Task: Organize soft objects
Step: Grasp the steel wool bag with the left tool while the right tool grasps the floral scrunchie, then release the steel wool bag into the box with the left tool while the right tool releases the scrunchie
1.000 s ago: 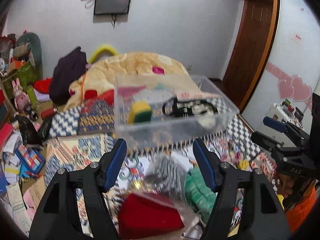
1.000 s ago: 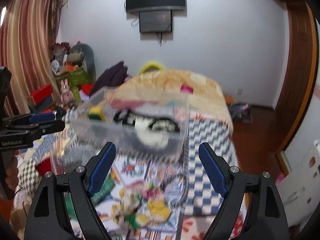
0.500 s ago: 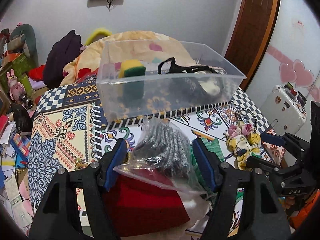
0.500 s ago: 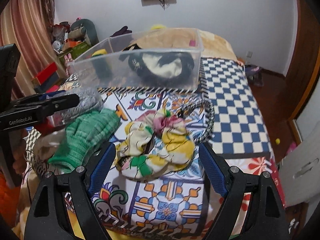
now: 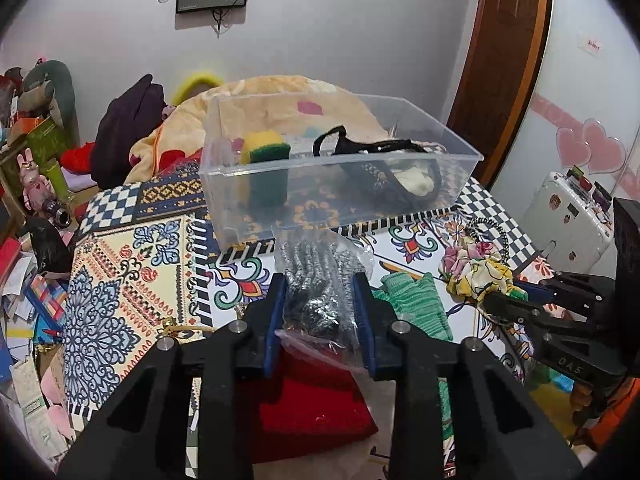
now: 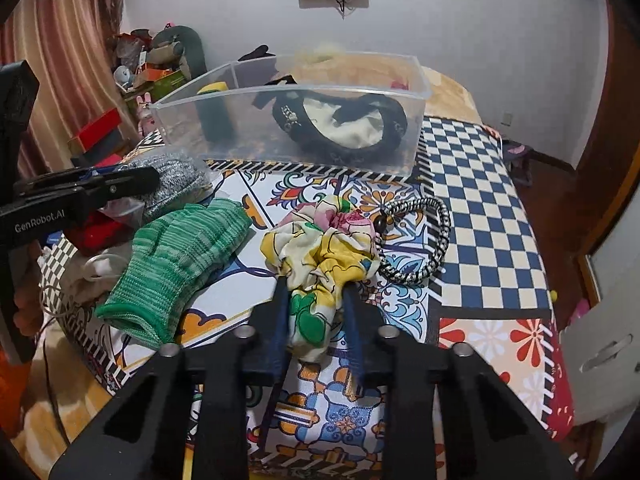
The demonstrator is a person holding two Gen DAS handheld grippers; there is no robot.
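1. A patterned cloth point(image 6: 484, 184) covers the table, with blue-and-cream checks on its right side and ornate tile motifs in the middle.
2. A clear plastic bin point(image 5: 464, 150) sits at the far side of the cloth. Inside it a yellow-green sponge point(image 5: 266, 148) stands at the left and a black-trimmed cream pouch point(image 6: 348, 128) lies at the right.
3. The left gripper point(image 5: 320, 300) is clenched on a bagged grey scrubber point(image 5: 316, 276), its blue pads pressing both sides of the clear wrapper, just near of the bin.
4. The right gripper point(image 6: 314, 312) is clenched on a floral scrunchie point(image 6: 320, 248), the fabric bunched between its two pads at the middle of the cloth.
5. A red cloth point(image 5: 316, 408) lies under the wrapped scrubber, at the near edge.
6. A green knit glove point(image 6: 180, 260) lies flat just left of the scrunchie, cuff toward the near side, between the two grippers.
7. A black-and-white braided cord point(image 6: 424, 236) curves in a loop touching the scrunchie's right side, beside the checked area.
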